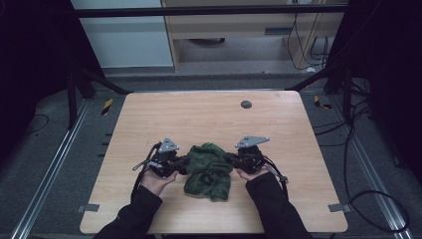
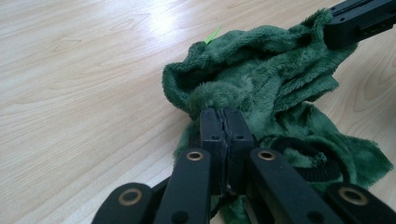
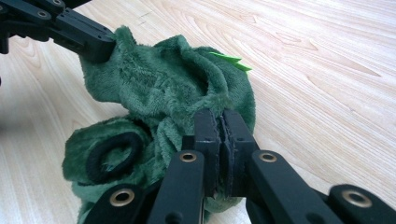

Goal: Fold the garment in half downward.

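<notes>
High view: two forearms in dark sleeves enter from the near edge of the table point(image 1: 149, 107), each hand holding one gripper. One green cloth point(image 1: 208, 171) lies crumpled on the near half of the tabletop, between the two grippers and roughly centred left to right. The left gripper point(image 1: 185, 163) meets the cloth at its left side, and the right gripper point(image 1: 230, 158) meets it at its right side. In the left gripper view, the jaws are pressed together on a raised fold of the plush cloth point(image 2: 261, 79), with fabric pinched between the pads; the other gripper bites the cloth at the upper right corner. In the right gripper view, the jaws are likewise clamped on a fold of the cloth point(image 3: 159, 88), and the opposite gripper grips the fabric at the upper left. One black elastic loop point(image 3: 114, 156) is sewn on the cloth's lower part. One small bright green tag point(image 3: 231, 60) protrudes from the far side of the cloth; no writing can be read on it. Bare wood surrounds the cloth on all sides, with the widest free area across the far half of the table. One dark round disc point(image 1: 246, 104) sits near the far edge, well apart from the cloth. Two strips of grey tape point(image 1: 88, 207) mark the near corners.
</notes>
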The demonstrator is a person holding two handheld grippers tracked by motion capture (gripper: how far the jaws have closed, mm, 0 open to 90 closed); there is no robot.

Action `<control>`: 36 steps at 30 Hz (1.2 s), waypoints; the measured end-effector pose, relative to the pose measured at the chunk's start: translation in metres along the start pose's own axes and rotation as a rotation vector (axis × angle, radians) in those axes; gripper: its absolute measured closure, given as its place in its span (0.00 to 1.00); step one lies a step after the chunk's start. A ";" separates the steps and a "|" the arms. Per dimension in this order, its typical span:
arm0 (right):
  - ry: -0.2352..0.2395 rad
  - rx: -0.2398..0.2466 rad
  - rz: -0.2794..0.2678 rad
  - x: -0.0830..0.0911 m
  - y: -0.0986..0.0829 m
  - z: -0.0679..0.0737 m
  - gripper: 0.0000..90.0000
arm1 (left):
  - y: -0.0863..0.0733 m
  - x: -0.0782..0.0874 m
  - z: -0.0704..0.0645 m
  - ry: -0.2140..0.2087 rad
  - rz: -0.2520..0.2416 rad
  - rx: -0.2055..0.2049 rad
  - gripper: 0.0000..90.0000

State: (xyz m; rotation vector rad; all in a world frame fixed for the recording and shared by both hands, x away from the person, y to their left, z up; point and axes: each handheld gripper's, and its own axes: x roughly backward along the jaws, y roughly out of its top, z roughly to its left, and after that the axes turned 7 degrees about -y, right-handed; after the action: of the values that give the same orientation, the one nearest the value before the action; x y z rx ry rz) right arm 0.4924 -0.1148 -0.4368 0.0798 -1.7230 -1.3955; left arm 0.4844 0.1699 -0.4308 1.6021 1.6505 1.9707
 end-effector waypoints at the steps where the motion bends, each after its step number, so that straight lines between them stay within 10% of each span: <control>1: 0.004 0.002 -0.002 0.001 -0.001 0.001 0.96 | 0.000 0.001 -0.001 -0.001 -0.004 0.005 0.99; 36: 0.078 -0.006 0.019 0.020 -0.032 0.026 0.95 | -0.038 0.015 -0.025 -0.061 0.064 -0.008 0.98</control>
State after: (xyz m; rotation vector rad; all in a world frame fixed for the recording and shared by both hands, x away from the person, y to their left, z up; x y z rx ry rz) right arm 0.4486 -0.1179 -0.4497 0.1124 -1.6511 -1.3662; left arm 0.4404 0.1788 -0.4465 1.7148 1.5869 1.9341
